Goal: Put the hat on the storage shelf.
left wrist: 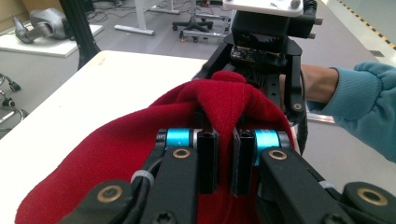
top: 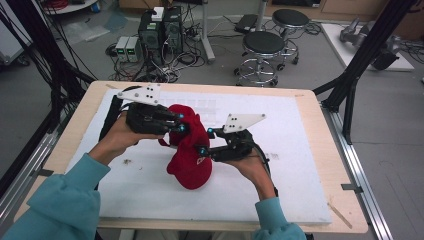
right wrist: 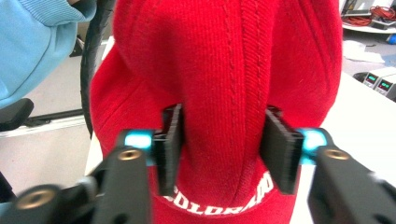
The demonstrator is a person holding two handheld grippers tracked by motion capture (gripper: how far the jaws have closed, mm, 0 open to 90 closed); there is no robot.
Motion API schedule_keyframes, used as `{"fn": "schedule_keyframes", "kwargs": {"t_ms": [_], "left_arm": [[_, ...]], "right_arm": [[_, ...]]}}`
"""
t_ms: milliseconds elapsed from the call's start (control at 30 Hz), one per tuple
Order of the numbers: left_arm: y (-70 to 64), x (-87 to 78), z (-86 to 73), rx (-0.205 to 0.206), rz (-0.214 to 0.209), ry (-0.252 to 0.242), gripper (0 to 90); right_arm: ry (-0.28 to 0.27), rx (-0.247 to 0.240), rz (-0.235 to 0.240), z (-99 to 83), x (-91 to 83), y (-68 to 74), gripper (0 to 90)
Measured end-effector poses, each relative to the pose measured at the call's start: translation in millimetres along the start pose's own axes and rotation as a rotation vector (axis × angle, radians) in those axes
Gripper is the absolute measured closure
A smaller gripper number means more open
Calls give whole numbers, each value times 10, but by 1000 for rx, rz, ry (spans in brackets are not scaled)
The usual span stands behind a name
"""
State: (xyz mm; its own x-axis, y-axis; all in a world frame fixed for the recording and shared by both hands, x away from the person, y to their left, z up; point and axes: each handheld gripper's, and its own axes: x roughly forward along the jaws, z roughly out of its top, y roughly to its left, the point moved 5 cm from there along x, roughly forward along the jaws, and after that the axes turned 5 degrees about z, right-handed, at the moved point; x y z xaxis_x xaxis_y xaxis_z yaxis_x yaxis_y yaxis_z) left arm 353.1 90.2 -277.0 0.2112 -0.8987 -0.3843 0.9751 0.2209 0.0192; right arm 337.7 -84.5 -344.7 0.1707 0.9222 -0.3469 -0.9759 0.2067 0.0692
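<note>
Two hand-held grippers clamp a red cap point(top: 189, 150) over a white foam mat point(top: 300, 150) near the middle of a wooden table point(top: 327, 130). The left gripper point(top: 180, 122), seen in the high view at about 10 o'clock from the cap, has its jaws nearly closed on a thin pinched fold of the red fabric; in the left gripper view the fold rises between the two black pads point(left wrist: 208, 158) with only a narrow gap left. The right gripper point(top: 205, 141), at about 3 o'clock from the cap, holds a thicker ridge of cloth; in the right gripper view its jaws stand wider apart, pressed against both sides of a stitched seam, with white lettering point(right wrist: 212, 203) just below at 6 o'clock. The cap's crown is bunched and lifted between the two tools, its lower part resting on the mat. Light blue sleeves point(top: 60, 200) enter from 6 o'clock. Beyond the table at 12 o'clock stand two round stools point(top: 262, 45) and computer towers point(top: 160, 30) amid cables on the floor.
</note>
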Motion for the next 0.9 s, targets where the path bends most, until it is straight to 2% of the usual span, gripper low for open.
{"fn": "schedule_keyframes", "kwargs": {"t_ms": [33, 67, 167, 300, 467, 500, 533, 567, 600, 633, 667, 700, 733, 767, 800, 867, 900], "left_arm": [[-1, -2, -1, -1, 0, 0, 840], [-2, -4, -1, -1, 0, -1, 840], [-2, -14, -7, -2, -1, 0, 840], [3, -13, -19, -4, -1, 1, 838], [9, -21, -33, -11, 1, 3, 830], [15, -27, -34, -7, 3, 5, 810], [21, -32, -28, -24, 8, -9, 781], [21, -32, -28, -24, 8, -9, 741], [29, -41, -28, -31, 13, -10, 741], [44, -47, -29, -39, 27, -10, 615], [56, -51, -31, -51, 39, -9, 615], [81, -62, -42, -70, 64, -13, 490], [81, -62, -42, -70, 64, -13, 434], [87, -72, -46, -83, 61, -26, 434], [103, -89, -54, -103, 80, -43, 319], [128, -116, -69, -114, 98, -53, 204], [128, -116, -69, -114, 98, -53, 176]], "right_arm": [[0, 3, 4, 3, 4, 10, 657], [0, 3, 4, 3, 4, 10, 657], [3, 27, 11, 5, -4, 7, 774], [17, 48, 12, -1, -4, 16, 817], [23, 46, 6, 0, -2, 25, 844], [21, 44, -1, 4, -6, 23, 848], [21, 41, -3, 7, -10, 24, 853], [21, 41, -3, 7, -10, 24, 853], [19, 38, -7, 9, -15, 22, 857], [13, 37, -18, 13, -32, 15, 859], [13, 37, -18, 13, -32, 15, 859], [15, 41, -29, 11, -54, 6, 860], [15, 41, -29, 11, -54, 6, 860], [13, 42, -35, 10, -60, 0, 860], [15, 44, -44, 6, -73, -9, 859], [12, 38, -49, 8, -81, -16, 859], [12, 38, -49, 8, -81, -16, 859]]}}
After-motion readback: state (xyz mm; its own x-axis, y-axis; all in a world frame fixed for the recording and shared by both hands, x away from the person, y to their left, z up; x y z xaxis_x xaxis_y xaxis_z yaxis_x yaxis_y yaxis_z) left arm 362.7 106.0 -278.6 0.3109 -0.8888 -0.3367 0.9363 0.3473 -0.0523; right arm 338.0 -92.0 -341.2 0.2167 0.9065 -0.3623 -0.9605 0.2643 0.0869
